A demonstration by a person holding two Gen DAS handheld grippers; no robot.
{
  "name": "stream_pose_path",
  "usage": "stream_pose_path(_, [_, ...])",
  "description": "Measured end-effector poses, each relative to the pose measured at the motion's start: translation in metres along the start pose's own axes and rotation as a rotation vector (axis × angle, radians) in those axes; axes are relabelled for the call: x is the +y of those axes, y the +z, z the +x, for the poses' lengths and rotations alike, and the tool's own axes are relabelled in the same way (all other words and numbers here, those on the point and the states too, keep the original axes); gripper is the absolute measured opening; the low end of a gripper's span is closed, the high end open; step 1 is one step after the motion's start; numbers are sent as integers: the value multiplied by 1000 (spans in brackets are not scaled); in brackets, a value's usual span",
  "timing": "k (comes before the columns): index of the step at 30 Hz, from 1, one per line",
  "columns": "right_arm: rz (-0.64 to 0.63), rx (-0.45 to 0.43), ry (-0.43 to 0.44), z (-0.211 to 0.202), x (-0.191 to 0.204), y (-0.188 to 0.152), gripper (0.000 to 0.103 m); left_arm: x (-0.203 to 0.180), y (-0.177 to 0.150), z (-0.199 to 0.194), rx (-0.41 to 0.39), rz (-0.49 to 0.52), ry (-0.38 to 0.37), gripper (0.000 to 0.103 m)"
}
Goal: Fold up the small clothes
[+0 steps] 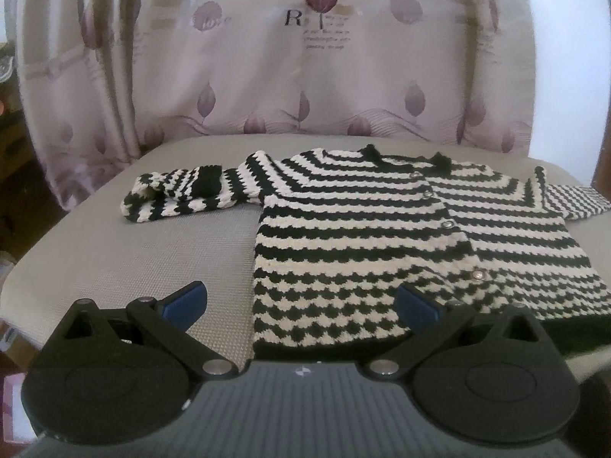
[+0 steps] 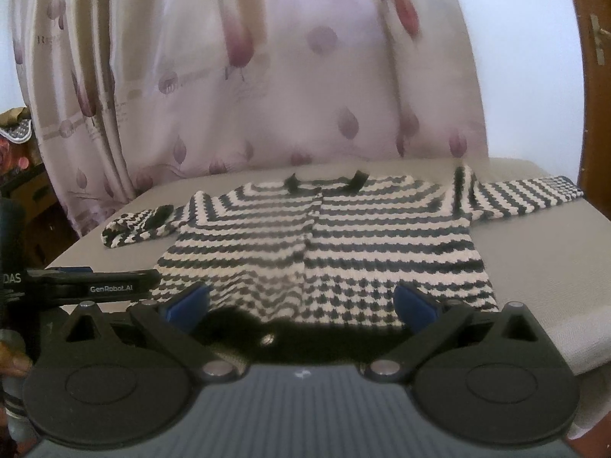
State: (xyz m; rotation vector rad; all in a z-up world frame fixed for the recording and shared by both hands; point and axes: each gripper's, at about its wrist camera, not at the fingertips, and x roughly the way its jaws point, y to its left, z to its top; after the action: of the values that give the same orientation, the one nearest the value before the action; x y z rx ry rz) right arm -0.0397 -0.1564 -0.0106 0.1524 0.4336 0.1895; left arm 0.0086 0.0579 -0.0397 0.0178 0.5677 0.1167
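Observation:
A small black-and-white striped knit cardigan (image 1: 382, 236) lies flat, front up and buttoned, on a grey padded surface (image 1: 152, 259). Its left sleeve (image 1: 179, 194) is bunched and folded on itself; its right sleeve (image 2: 527, 192) stretches out straight. My left gripper (image 1: 301, 305) is open over the cardigan's near left hem corner, empty. My right gripper (image 2: 301, 305) is open over the middle of the near hem (image 2: 324, 328), empty. The cardigan also shows in the right wrist view (image 2: 324, 252). The left gripper's body (image 2: 95, 288) shows at the left in the right wrist view.
A pale curtain (image 1: 305, 68) with purple leaf prints hangs right behind the surface. A wooden door frame (image 2: 595, 114) stands at the right. Dark furniture and clutter (image 2: 15, 145) sit at the far left. The surface's right edge (image 2: 573, 343) drops off near the right gripper.

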Motion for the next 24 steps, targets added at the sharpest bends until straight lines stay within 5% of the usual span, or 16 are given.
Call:
stream_pose_path(17, [-7,67,47,49,4,14,103,15,16,44,44,-14,55,103])
stream_pose_path(24, [2,105,41,67,-2,11,103,41,29,69,-6,18,92,100])
